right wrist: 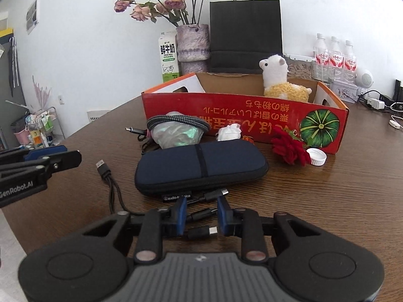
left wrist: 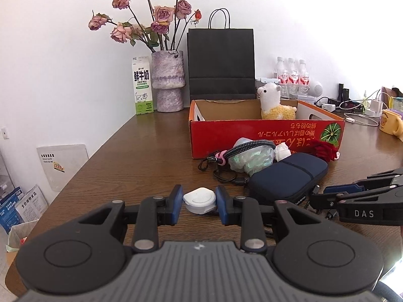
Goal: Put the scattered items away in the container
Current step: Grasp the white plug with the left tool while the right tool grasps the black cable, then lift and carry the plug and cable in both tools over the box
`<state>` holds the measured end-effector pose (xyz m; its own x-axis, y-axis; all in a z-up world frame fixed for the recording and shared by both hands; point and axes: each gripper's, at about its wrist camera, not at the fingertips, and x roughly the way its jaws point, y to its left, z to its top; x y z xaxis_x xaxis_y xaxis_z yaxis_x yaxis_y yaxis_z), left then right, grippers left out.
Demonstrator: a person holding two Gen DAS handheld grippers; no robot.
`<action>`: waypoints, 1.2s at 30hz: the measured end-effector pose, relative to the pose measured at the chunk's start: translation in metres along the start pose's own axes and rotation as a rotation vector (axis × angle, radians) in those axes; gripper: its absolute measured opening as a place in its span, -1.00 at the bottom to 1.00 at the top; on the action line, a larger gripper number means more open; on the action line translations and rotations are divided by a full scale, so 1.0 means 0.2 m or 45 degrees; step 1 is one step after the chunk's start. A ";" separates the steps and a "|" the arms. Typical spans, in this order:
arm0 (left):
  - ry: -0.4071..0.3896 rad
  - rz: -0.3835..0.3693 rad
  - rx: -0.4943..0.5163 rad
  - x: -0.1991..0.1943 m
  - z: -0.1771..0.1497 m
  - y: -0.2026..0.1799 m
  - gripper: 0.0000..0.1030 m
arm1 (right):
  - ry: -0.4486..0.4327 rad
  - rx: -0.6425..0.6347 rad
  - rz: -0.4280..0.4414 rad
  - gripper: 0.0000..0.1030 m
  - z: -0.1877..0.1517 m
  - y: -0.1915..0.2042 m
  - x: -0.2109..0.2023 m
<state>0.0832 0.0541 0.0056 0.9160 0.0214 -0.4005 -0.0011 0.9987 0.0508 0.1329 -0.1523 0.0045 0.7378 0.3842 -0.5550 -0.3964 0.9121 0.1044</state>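
My left gripper (left wrist: 199, 205) is shut on a small white rounded case (left wrist: 199, 201), held above the wooden table (left wrist: 141, 151). My right gripper (right wrist: 201, 217) is shut on the plugs of a black multi-head cable (right wrist: 201, 214), whose USB end (right wrist: 102, 166) trails off to the left. Just ahead lies a dark blue pouch (right wrist: 201, 166). Behind it are a crumpled plastic bag (right wrist: 176, 133), a braided cable (right wrist: 176, 122), a white wad (right wrist: 229, 132), a red flower (right wrist: 289, 148) and a white cap (right wrist: 317, 157). The red cardboard box (right wrist: 252, 115) holds an alpaca plush (right wrist: 282, 80).
Against the wall stand a milk carton (left wrist: 142, 88), a vase of roses (left wrist: 168, 83), a black paper bag (left wrist: 220, 63) and water bottles (left wrist: 292, 73). A yellow mug (left wrist: 390, 124) and chargers with cords (left wrist: 362, 108) sit at the right. The table edge falls away on the left.
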 end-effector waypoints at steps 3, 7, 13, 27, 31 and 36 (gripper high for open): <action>-0.009 -0.001 -0.004 -0.02 0.00 0.00 -0.43 | -0.034 0.019 -0.004 -0.53 -0.01 -0.03 -0.04; -0.023 -0.007 0.003 -0.05 0.02 -0.01 -0.43 | -0.098 0.034 -0.007 -0.53 0.00 -0.07 -0.13; -0.061 -0.013 0.013 -0.09 0.05 -0.04 -0.43 | -0.205 0.037 -0.029 -0.53 0.07 -0.12 -0.25; -0.164 -0.063 0.056 -0.14 0.18 -0.15 -0.43 | -0.433 -0.008 -0.094 -0.53 0.28 -0.21 -0.45; -0.207 -0.072 0.048 -0.14 0.25 -0.17 -0.43 | -0.492 -0.013 -0.108 -0.53 0.36 -0.22 -0.50; -0.280 -0.094 0.031 -0.15 0.37 -0.18 -0.43 | -0.560 -0.020 -0.117 -0.53 0.47 -0.24 -0.55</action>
<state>0.0858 0.0132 0.0839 0.9787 -0.0647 -0.1948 0.0761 0.9957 0.0518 0.1229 -0.2251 0.1375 0.9312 0.3288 -0.1577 -0.3239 0.9444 0.0562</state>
